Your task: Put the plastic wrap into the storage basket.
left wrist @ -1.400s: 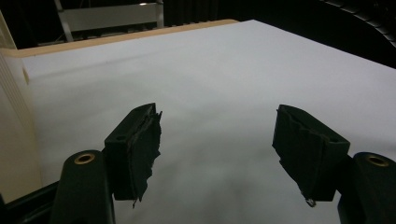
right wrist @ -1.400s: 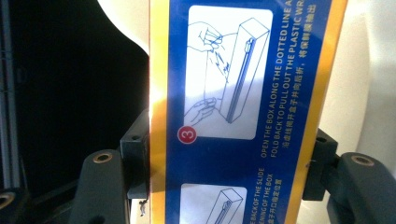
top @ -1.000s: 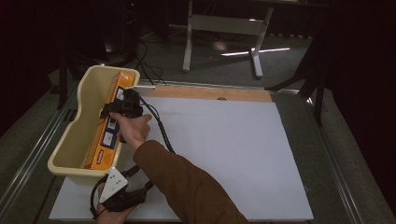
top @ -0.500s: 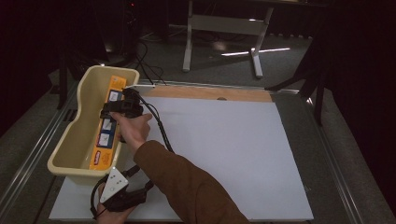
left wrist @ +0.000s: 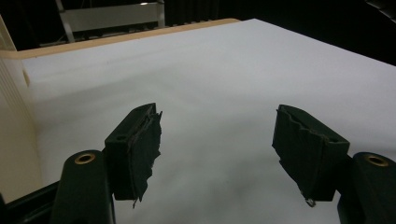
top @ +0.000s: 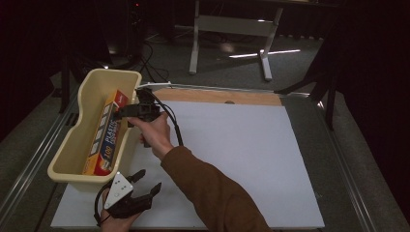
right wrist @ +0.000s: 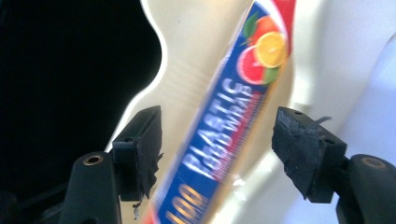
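A long plastic-wrap box (top: pixel 105 133), orange and blue, lies lengthwise inside the cream plastic tub (top: pixel 77 142) at the table's left. In the right gripper view the box (right wrist: pixel 224 126) runs diagonally below the open jaws, apart from both. My right gripper (top: pixel 126 112) is held over the tub's right rim, open and empty. My left gripper (top: pixel 147 182) rests low near the table's front left, just in front of the tub, with its jaws wide apart over bare white board (left wrist: pixel 215 107).
The white board (top: pixel 232 159) covers most of the table, with a wooden strip (top: pixel 227 96) along its far edge. A metal stand (top: pixel 232 29) rises on the floor beyond. Dark floor surrounds the table.
The box has dropped from leaning on the tub's right rim to lying down inside the tub. My right gripper has drawn back slightly toward the rim. The left gripper stays put.
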Action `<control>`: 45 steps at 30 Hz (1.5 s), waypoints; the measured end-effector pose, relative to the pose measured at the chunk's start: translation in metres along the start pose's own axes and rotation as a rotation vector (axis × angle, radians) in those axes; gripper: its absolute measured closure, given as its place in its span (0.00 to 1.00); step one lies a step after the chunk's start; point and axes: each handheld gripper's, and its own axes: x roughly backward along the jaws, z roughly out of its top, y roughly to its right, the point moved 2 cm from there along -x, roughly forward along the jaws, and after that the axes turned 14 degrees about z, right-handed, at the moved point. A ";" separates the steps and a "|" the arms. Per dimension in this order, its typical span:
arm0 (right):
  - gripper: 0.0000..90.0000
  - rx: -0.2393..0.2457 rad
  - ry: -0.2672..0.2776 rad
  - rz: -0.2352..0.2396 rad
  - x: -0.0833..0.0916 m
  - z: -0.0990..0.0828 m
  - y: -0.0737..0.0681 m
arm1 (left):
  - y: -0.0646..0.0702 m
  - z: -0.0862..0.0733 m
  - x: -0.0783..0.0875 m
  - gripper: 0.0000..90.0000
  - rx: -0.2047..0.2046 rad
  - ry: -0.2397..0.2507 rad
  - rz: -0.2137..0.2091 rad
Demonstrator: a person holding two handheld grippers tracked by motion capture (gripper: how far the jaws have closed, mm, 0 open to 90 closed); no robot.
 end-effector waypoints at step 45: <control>0.26 0.764 0.165 -0.429 0.280 -0.207 0.128 | -0.001 0.002 -0.003 0.34 -0.010 -0.018 0.042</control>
